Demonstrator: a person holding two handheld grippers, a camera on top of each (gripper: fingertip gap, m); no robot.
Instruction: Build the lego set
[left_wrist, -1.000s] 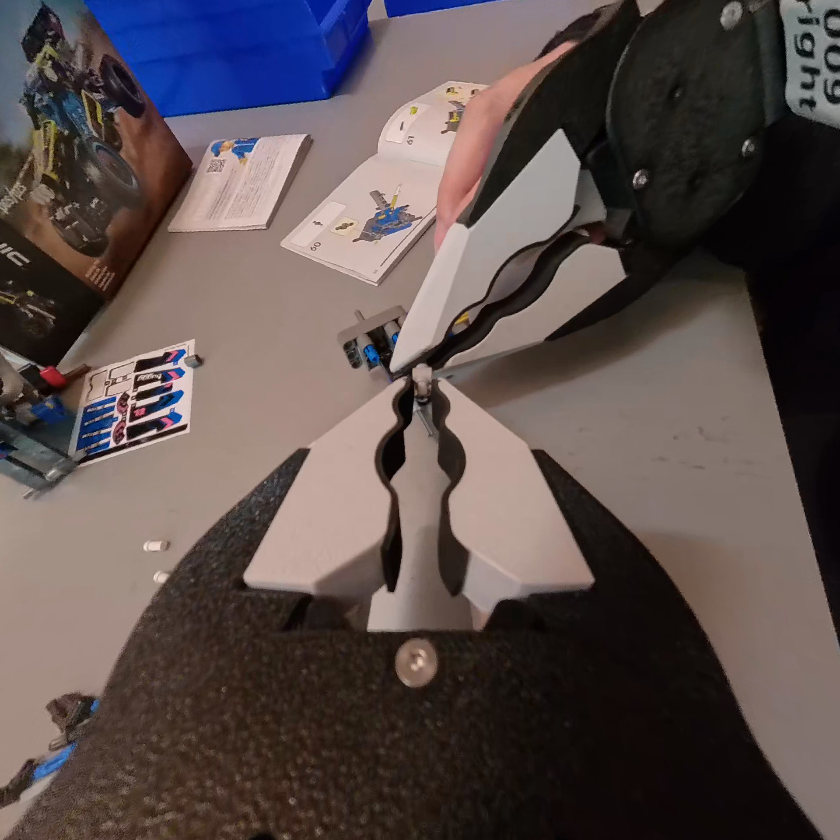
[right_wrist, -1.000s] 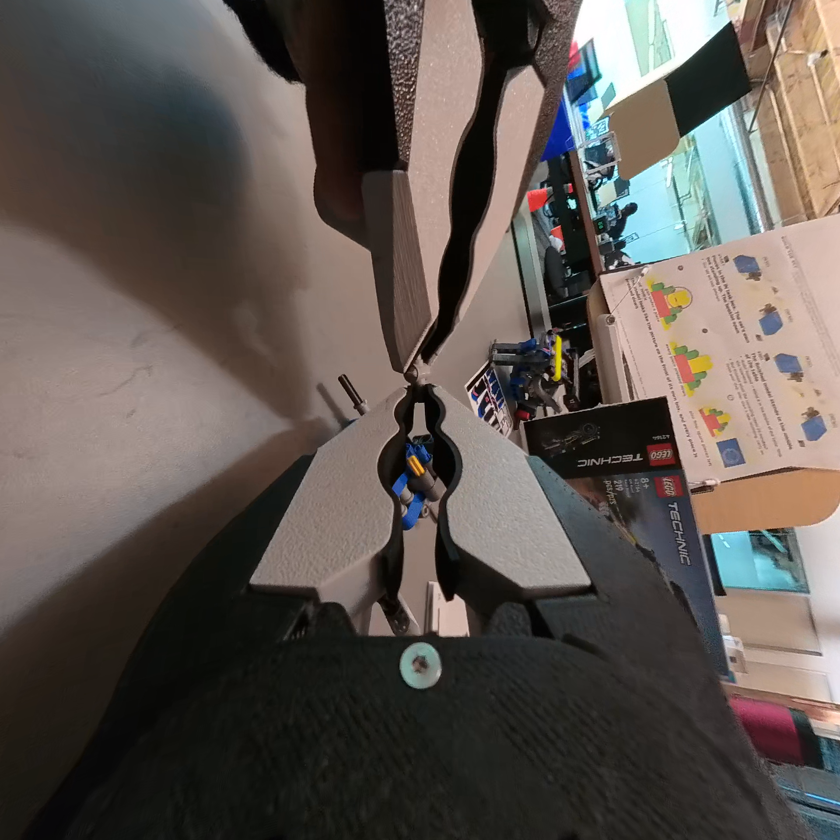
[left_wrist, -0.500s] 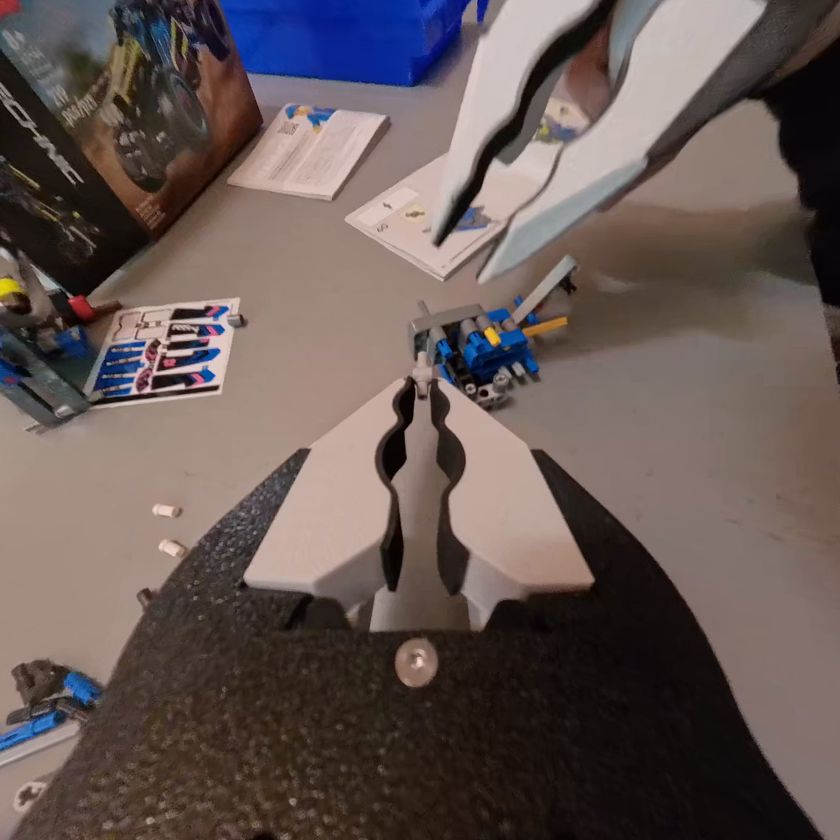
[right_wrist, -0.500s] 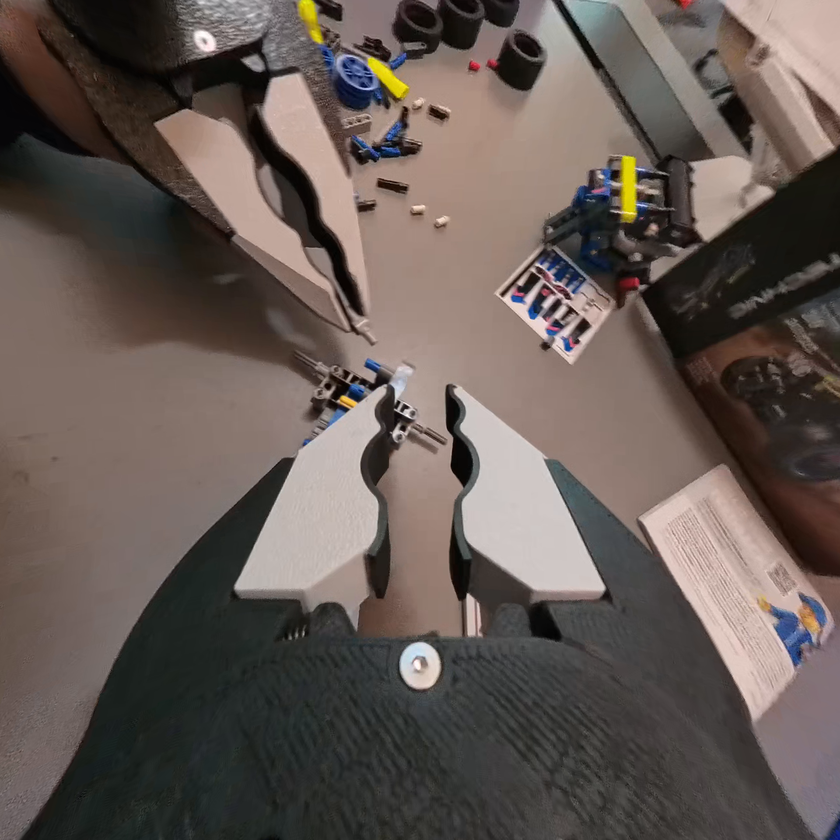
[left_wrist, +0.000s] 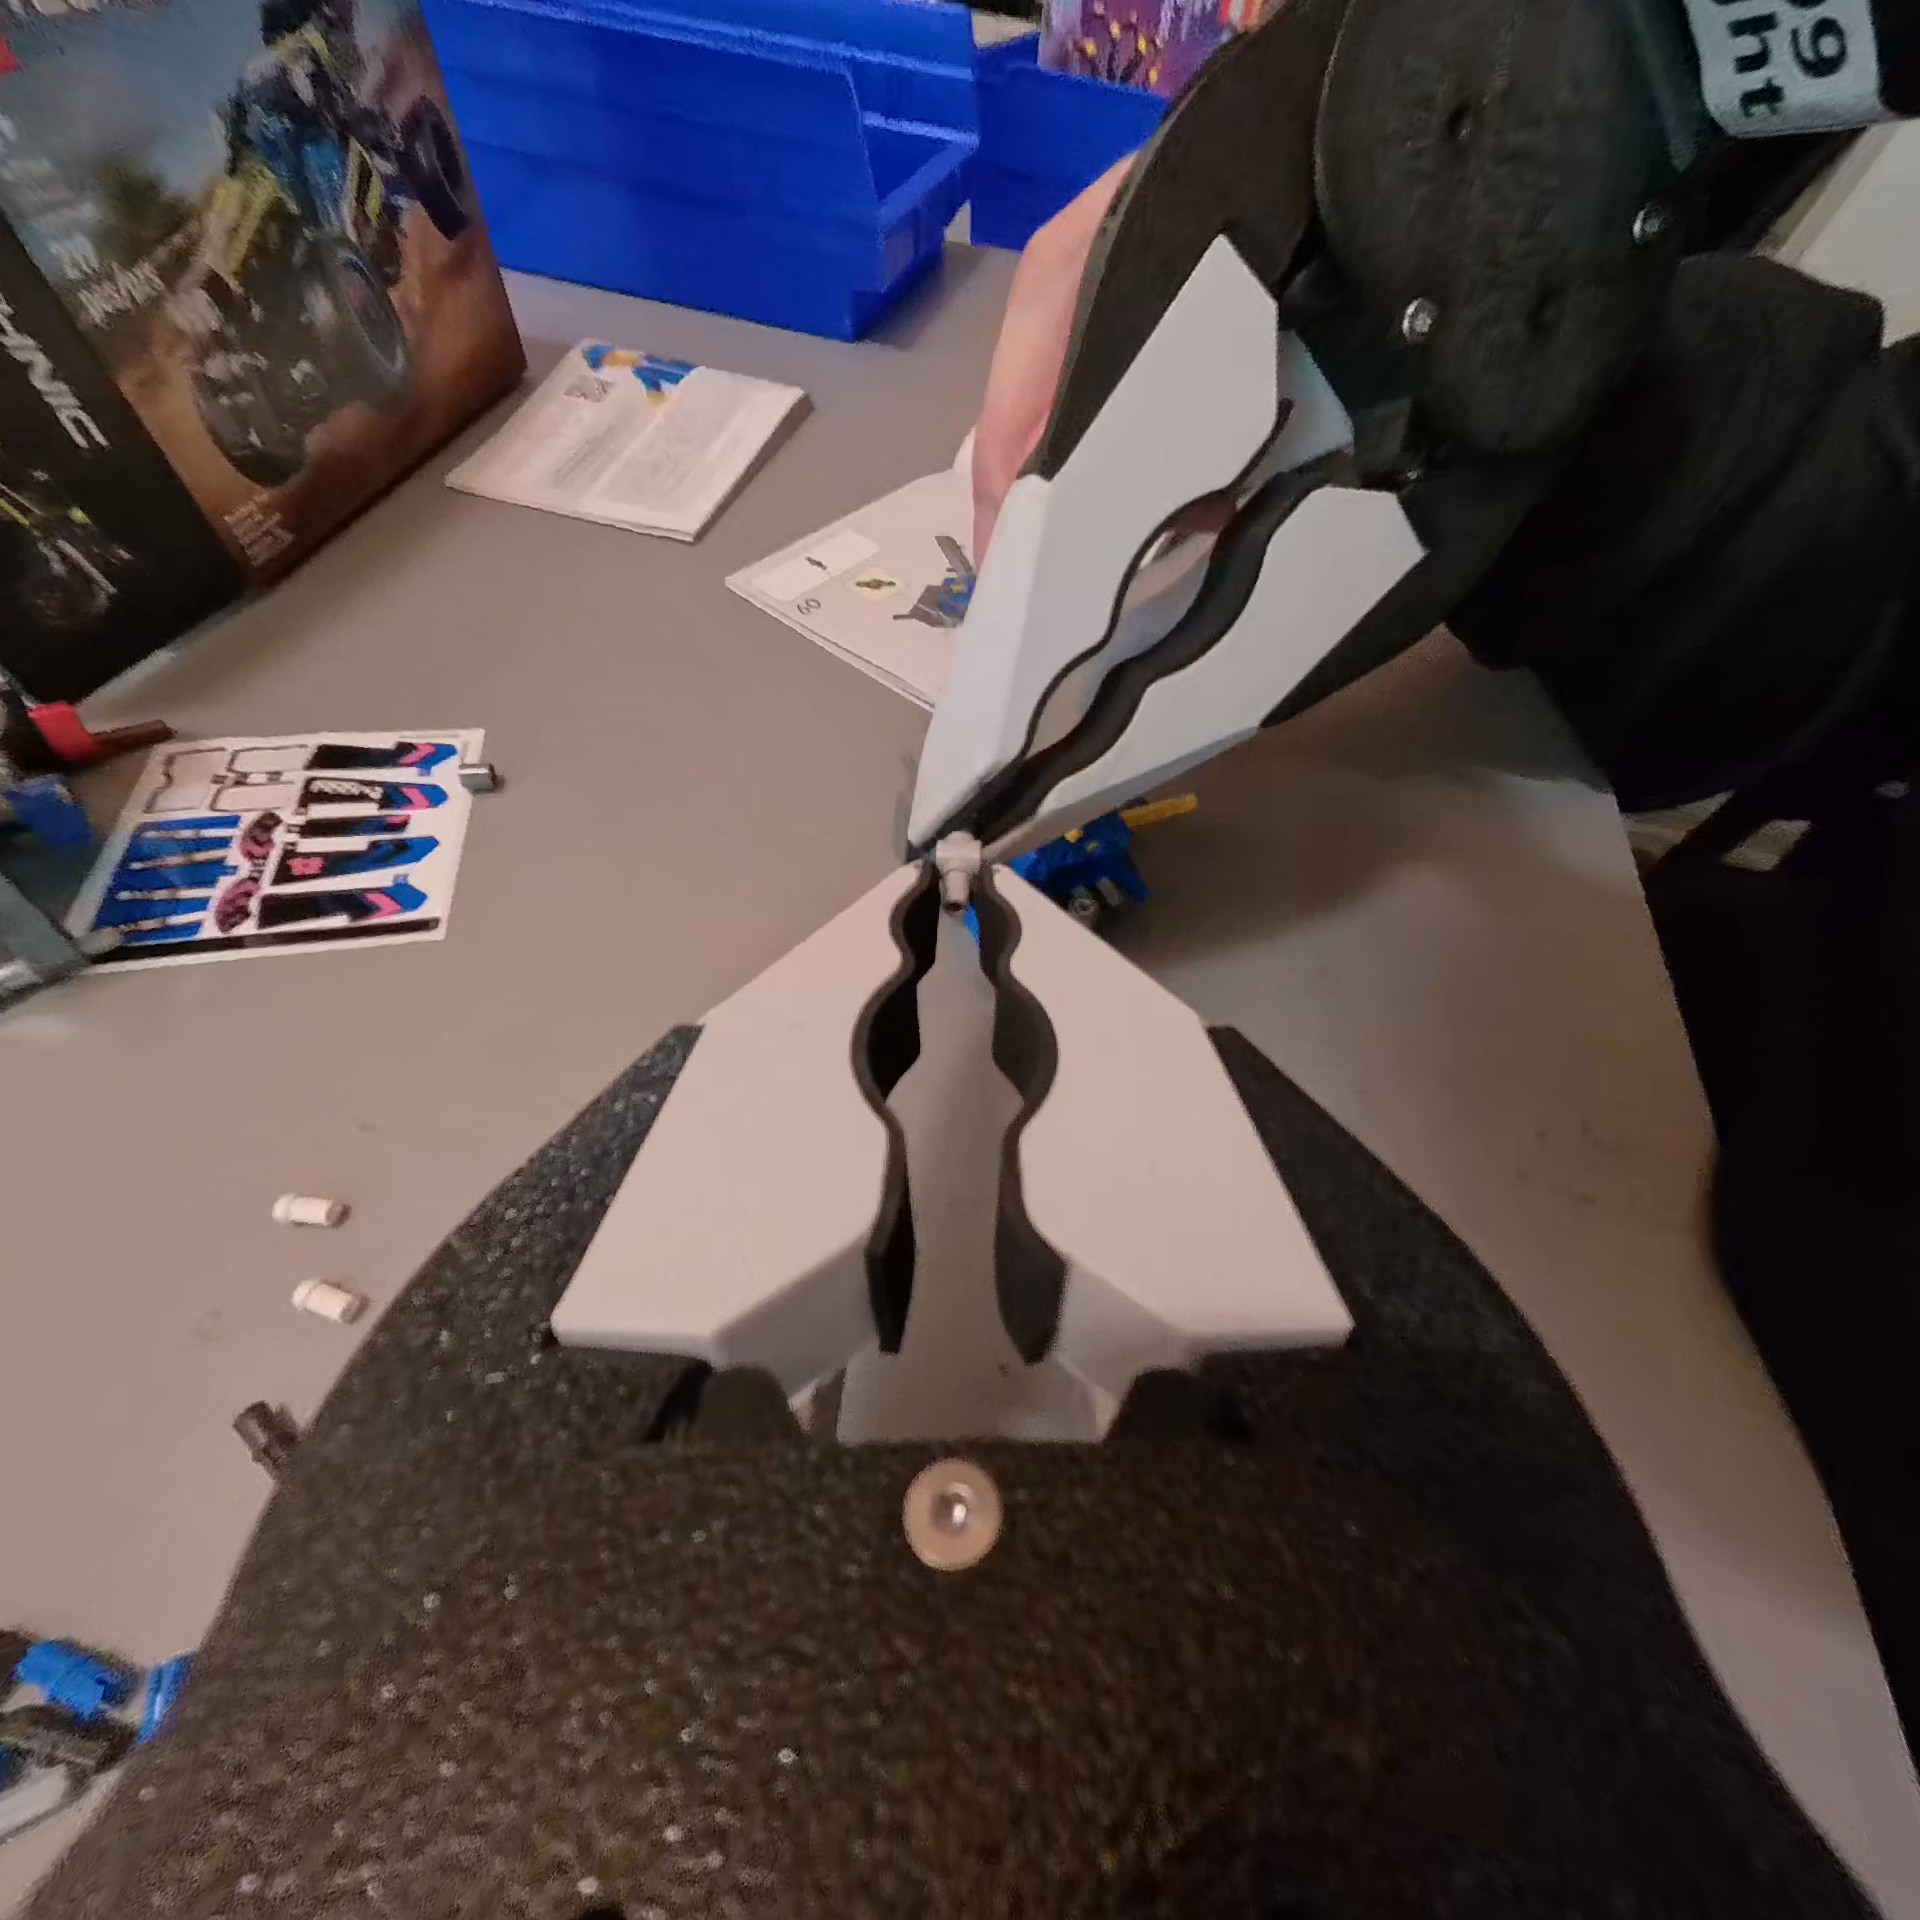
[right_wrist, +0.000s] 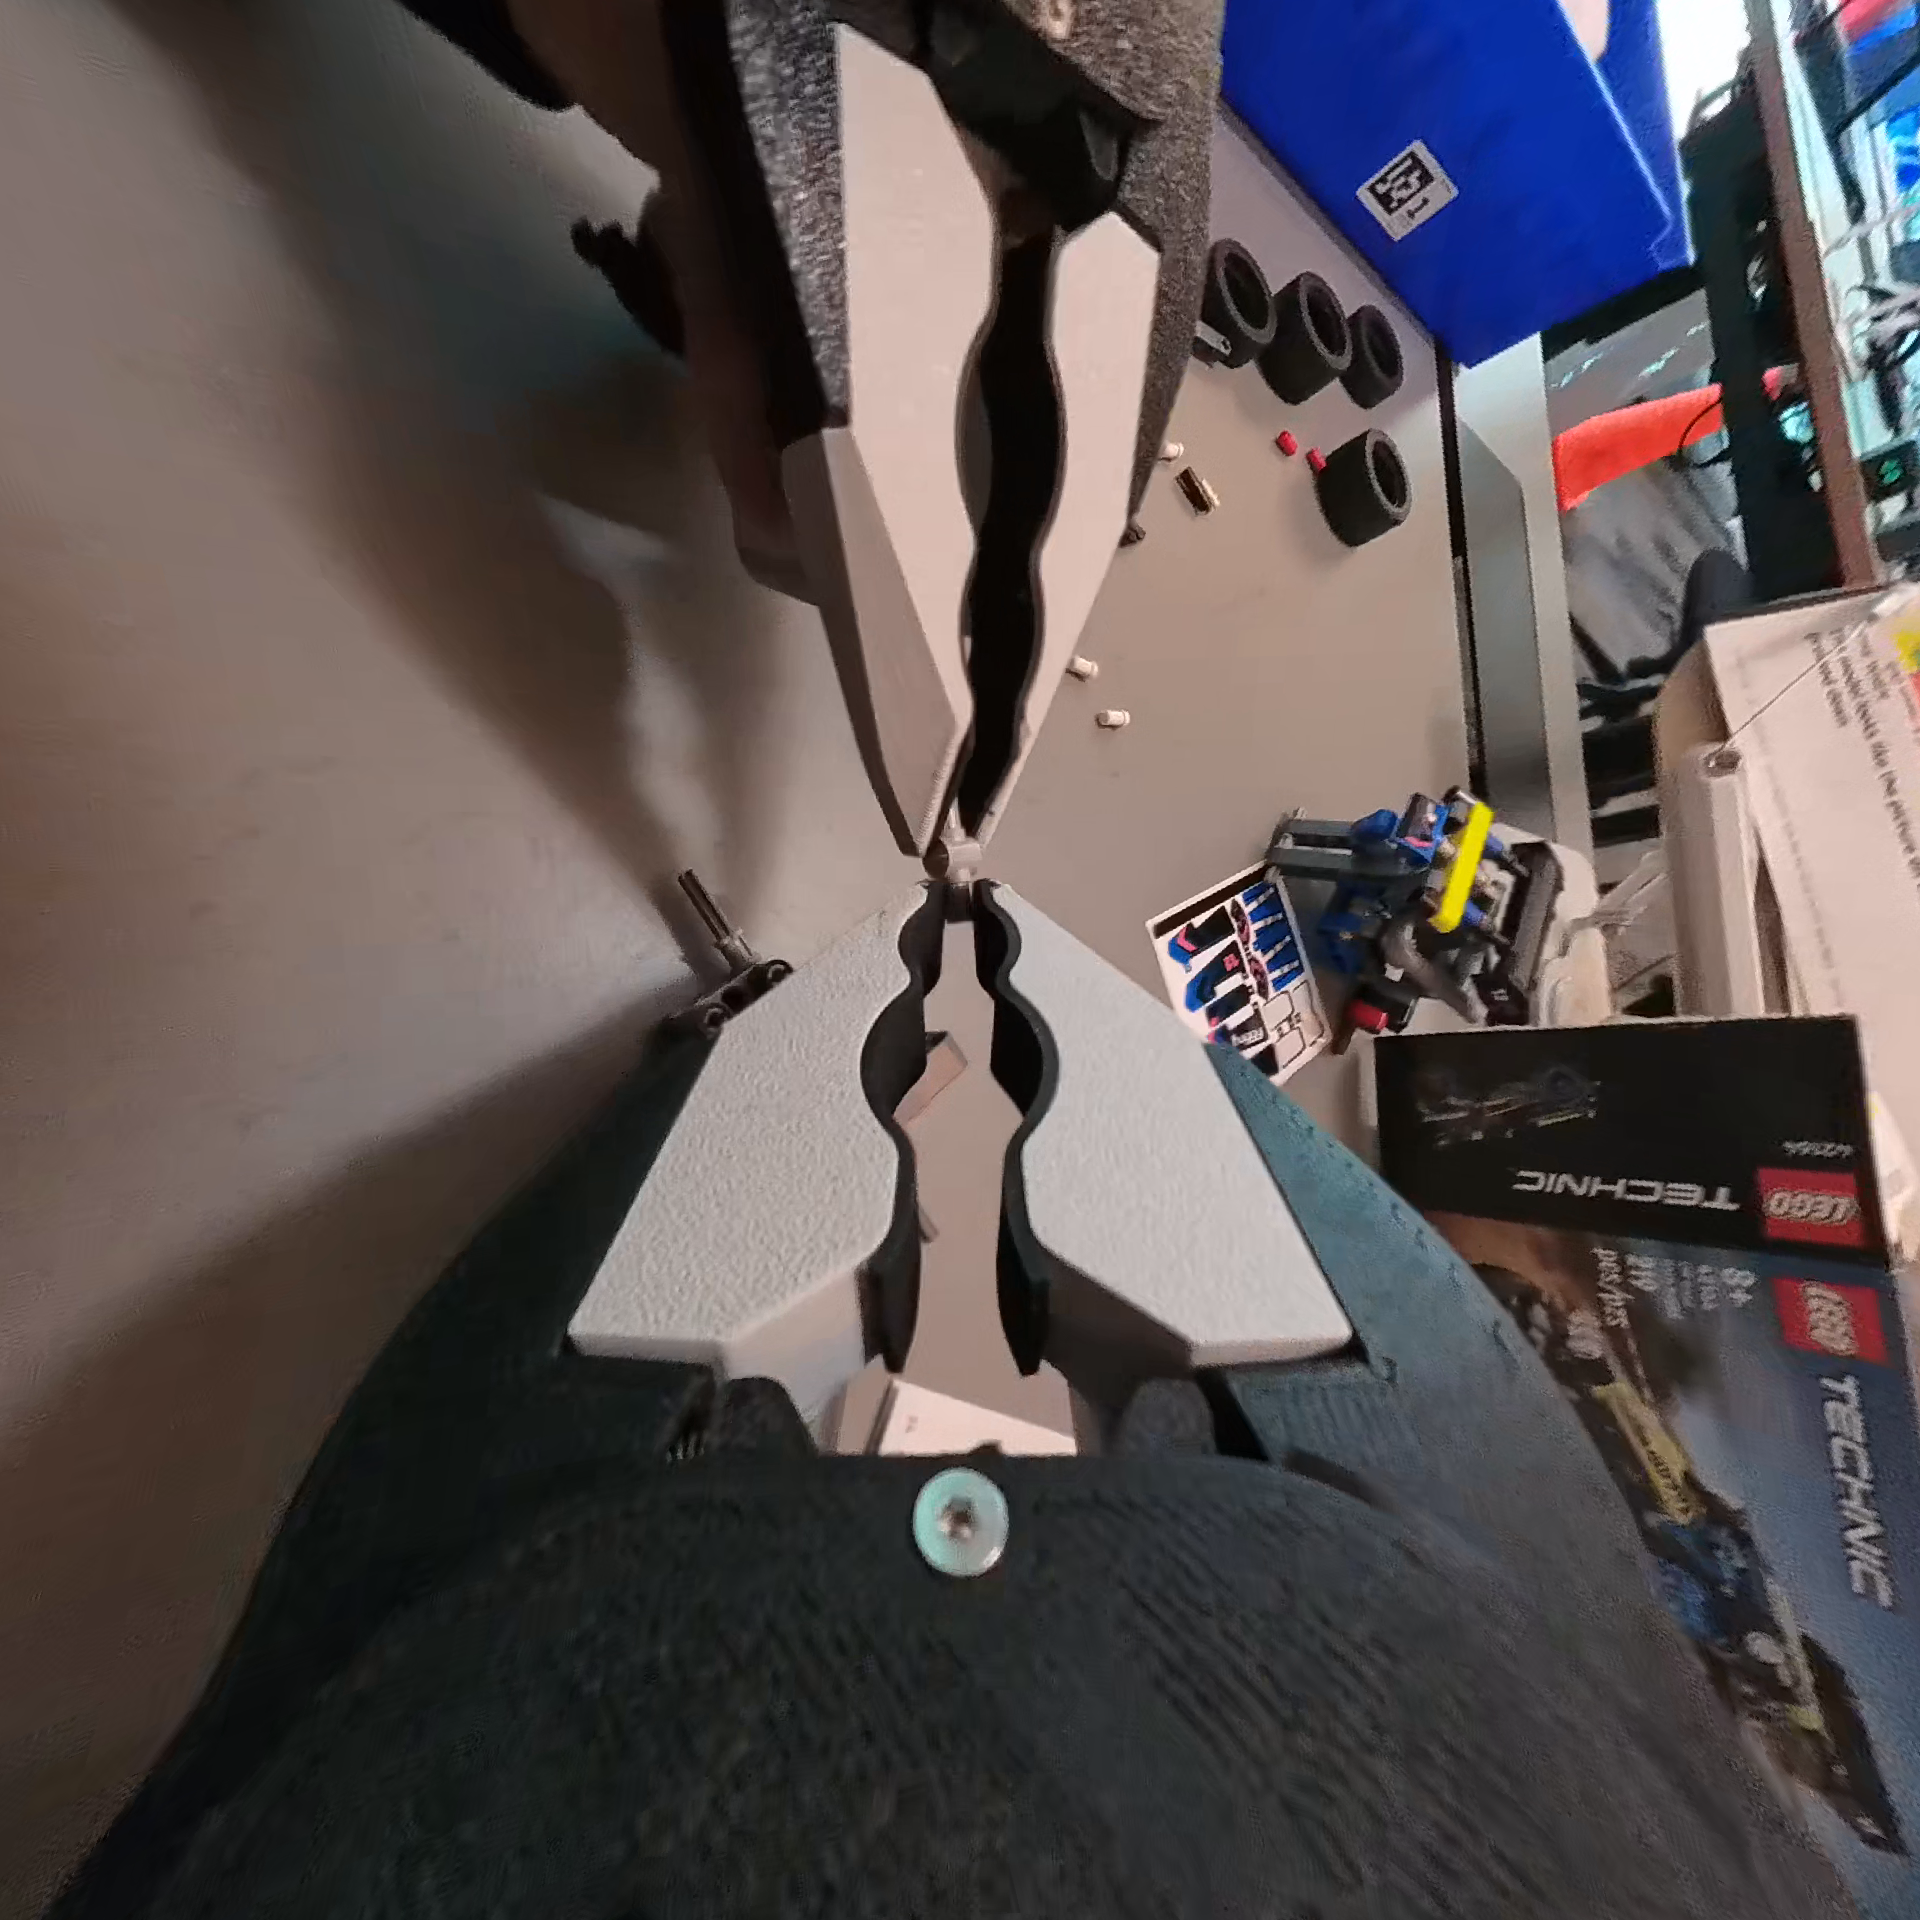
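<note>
My left gripper is shut on a small grey pin and holds it above the grey table. My right gripper comes in from the upper right, and its tips close on the same pin from the other side. In the right wrist view my right gripper meets the left gripper tip to tip at the pin. The blue and grey sub-assembly lies on the table just behind the tips. Only its grey beam and axle show in the right wrist view.
A sticker sheet, the set's box, a closed booklet and the open instructions lie to the left and behind. Blue bins stand at the back. Black tyres, a part-built vehicle and loose white pins are nearby. My left and right fingertips are right by each other.
My right gripper held the sub-assembly, then opened and left it on the table. It has now come back and closed on the pin in my left gripper.
</note>
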